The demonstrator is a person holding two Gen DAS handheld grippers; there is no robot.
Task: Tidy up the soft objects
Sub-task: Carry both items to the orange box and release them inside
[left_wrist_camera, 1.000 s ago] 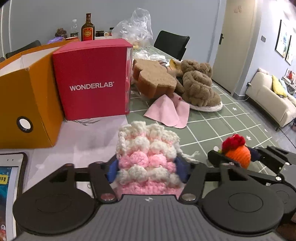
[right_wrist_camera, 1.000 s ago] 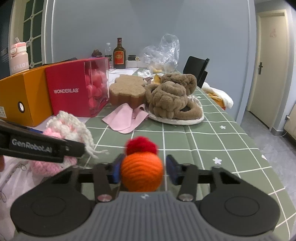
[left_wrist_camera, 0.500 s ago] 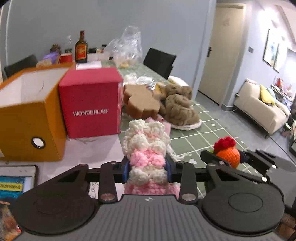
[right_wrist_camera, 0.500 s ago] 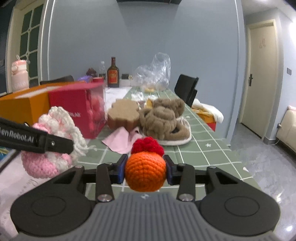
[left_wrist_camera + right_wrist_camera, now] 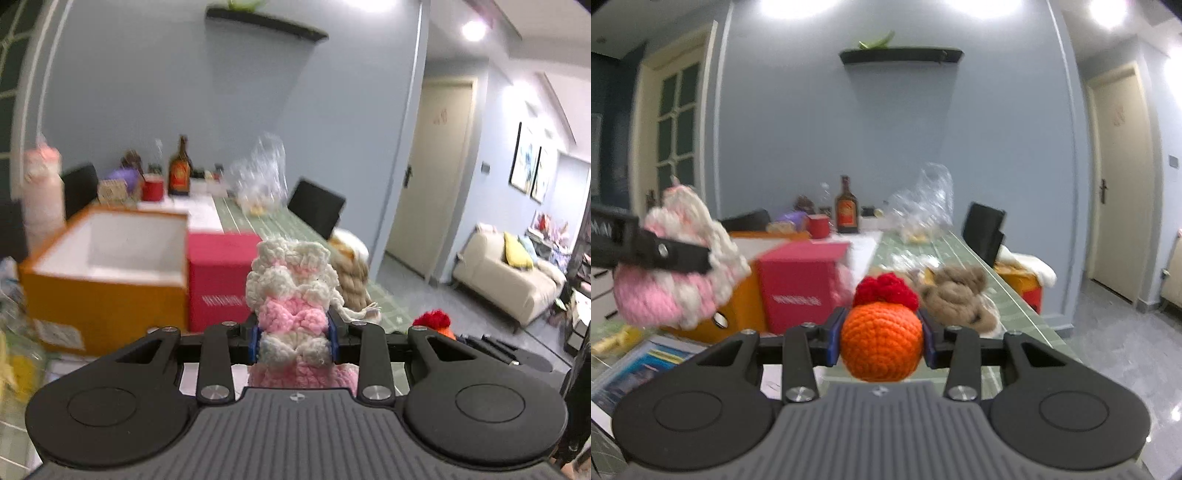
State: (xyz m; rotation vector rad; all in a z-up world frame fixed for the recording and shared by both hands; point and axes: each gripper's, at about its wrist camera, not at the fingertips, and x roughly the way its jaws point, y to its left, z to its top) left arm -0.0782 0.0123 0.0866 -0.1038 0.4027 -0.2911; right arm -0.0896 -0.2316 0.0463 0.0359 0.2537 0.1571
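You are mid-carry: your left gripper clamps the pink-and-cream crocheted pouch, your right gripper the orange crocheted ball; next, aim over the open orange cardboard box.

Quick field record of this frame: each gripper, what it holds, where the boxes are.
left gripper: shut on pink and white crochet piece, lifted off the table
right gripper: shut on orange crochet ball with a red tuft
orange box: open top, white inside, nothing visible in it, left of the red box
red box: closed, beside the orange box
brown plush slippers: on the green table, right of the red box
image quality: motion blur in both views
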